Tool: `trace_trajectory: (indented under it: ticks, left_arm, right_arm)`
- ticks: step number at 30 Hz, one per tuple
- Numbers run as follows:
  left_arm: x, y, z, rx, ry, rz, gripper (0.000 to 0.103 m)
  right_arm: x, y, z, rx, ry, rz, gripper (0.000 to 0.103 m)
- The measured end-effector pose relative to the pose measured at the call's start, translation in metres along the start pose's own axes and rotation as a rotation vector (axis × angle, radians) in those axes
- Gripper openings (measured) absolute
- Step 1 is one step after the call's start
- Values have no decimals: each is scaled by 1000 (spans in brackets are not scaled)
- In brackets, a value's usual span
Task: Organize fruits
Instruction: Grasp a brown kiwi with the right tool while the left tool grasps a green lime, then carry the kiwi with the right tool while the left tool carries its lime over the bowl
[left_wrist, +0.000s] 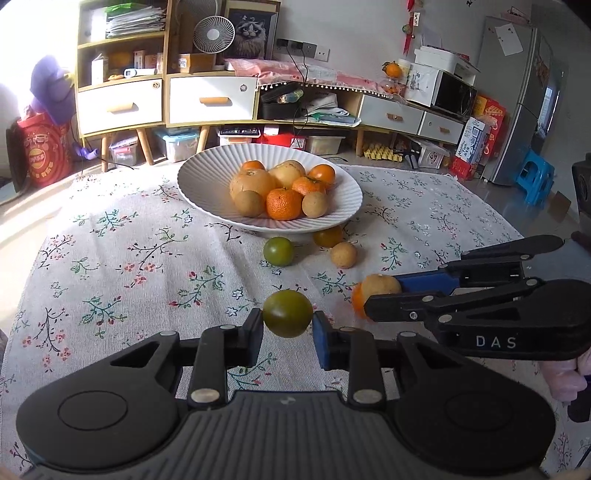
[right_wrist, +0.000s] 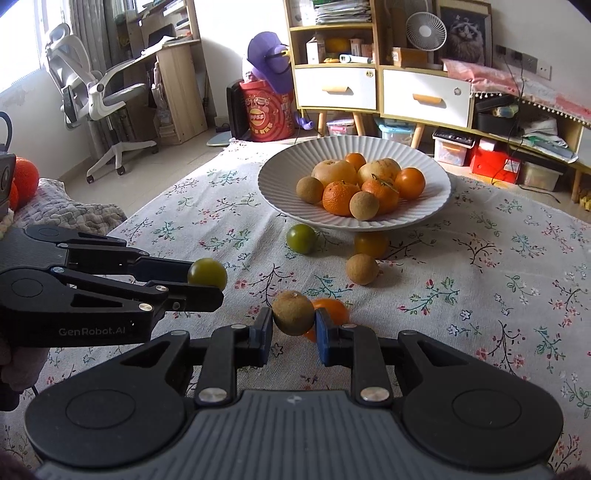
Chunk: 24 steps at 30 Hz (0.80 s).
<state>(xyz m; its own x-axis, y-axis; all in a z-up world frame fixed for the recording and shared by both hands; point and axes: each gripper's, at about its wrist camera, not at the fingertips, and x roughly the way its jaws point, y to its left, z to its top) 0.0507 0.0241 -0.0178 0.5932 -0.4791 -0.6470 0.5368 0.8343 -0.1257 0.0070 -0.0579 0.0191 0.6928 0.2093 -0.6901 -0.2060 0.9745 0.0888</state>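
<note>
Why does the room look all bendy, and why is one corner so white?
Left wrist view: the fisheye lens curves the cabinet and fridge, and window light whites out the top-left corner. Right wrist view: the same bending, with glare at the window behind the chair. In both views the plate casts a shadow on the tablecloth, and the fruit looks sharp.

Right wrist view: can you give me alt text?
The right gripper holds a brown fruit between its fingers above a floral tablecloth. At left, the left gripper holds a green fruit; beyond, a white bowl holds fruit.
</note>
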Motion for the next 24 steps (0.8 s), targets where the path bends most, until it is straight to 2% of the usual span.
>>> trace_trajectory:
  ticks: [11, 24]
  left_arm:
    - [8, 2, 28, -42, -40, 10, 16]
    - [29, 18, 54, -115, -61, 99, 16]
  right_arm:
    - [5, -16, 28, 61, -62, -47, 22]
    - [17, -42, 45, 124, -87, -121, 22]
